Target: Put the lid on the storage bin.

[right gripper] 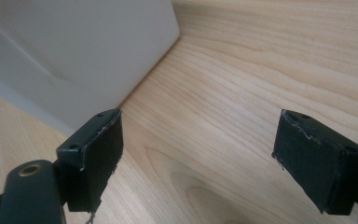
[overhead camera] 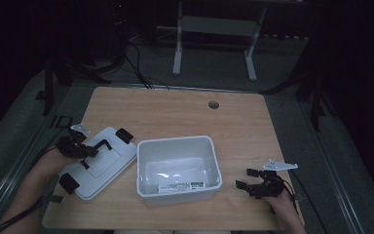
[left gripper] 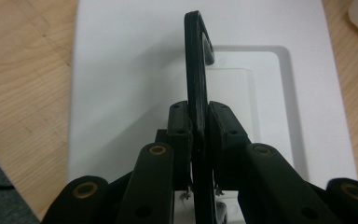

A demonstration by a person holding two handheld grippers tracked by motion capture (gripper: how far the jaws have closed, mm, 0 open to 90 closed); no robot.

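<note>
My left gripper (overhead camera: 93, 148) is clamped on the black handle (left gripper: 196, 70) of the white lid (overhead camera: 100, 163). In the left gripper view both pads (left gripper: 179, 123) press the handle's flat sides, and the handle stands upright on the lid's top panel. The lid lies flat on the table (overhead camera: 175, 109), at 9 o'clock from the bin (overhead camera: 177, 168) and just beside its left wall. Black latches sit at the lid's 12 o'clock and 6 o'clock ends.

My right gripper (overhead camera: 248, 178) has its jaws wide apart with nothing between them. It sits low over the table at 3 o'clock from the bin, near its right wall. In the right gripper view, that white wall stands at 10 o'clock from the pads (right gripper: 98, 158).
</note>
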